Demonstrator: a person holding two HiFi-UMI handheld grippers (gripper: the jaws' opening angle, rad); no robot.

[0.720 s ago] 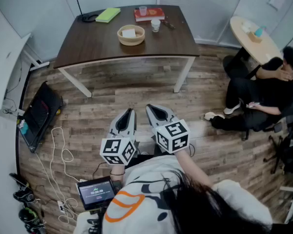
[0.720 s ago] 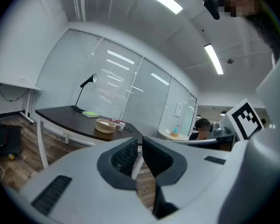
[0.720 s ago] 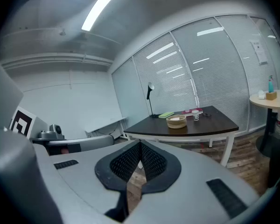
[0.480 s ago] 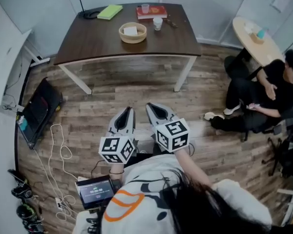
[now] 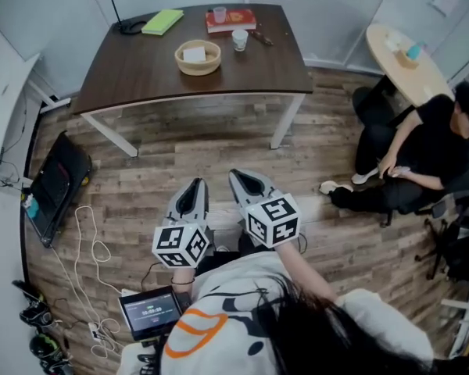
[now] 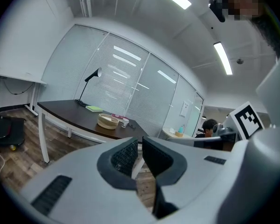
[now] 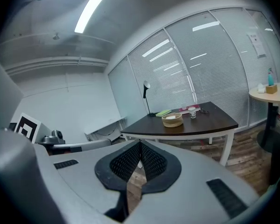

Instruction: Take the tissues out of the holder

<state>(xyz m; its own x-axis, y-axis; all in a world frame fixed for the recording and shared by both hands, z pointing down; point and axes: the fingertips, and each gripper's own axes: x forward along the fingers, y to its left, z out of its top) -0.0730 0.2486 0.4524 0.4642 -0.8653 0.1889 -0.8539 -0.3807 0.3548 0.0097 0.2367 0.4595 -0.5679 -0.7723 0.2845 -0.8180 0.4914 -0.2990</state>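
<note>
Facing the round woven holder [image 5: 198,63] of white tissues [image 5: 194,53] far off on the dark brown table [image 5: 250,67], the person should close in, open the empty pressed-together right gripper [image 7: 140,150], and brace with the empty, slit-open left gripper [image 6: 139,148].

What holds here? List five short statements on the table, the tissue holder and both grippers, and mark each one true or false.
1. The tissue holder stands on the dark table. True.
2. The right gripper grips a tissue. False: its jaws are shut on nothing.
3. Both grippers hang over the table. False: they are over the wood floor, well short of the table.
4. A green notebook lies near the table's far left corner. True.
5. The left gripper has its jaws slightly apart and empty. True.
</note>
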